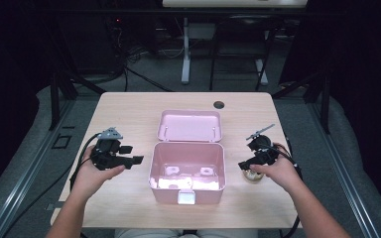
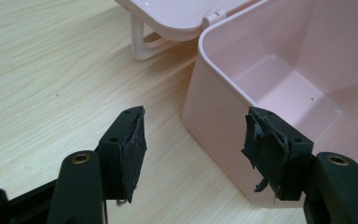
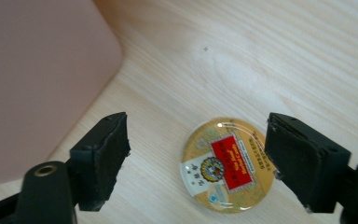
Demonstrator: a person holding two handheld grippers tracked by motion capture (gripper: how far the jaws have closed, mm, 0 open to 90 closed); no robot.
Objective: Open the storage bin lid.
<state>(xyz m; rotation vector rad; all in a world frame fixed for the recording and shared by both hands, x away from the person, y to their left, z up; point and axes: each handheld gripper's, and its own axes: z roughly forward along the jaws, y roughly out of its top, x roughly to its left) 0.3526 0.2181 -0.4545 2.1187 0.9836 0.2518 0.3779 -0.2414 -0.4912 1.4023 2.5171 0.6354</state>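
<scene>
On the left, our left gripper (image 1: 129,159) waits over the counter (image 1: 129,114) with jaws spread and empty, beside the left wall of the open pink box (image 1: 187,171). On the right, our right gripper (image 3: 196,161) hangs over the round tin (image 3: 228,164), jaws spread on both sides, not touching it. We judge the step is picking up the tin. Next we must lower and close squarely on its rim. In the high view our hand hides most of the tin (image 1: 252,176), and the label is too small to read.
</scene>
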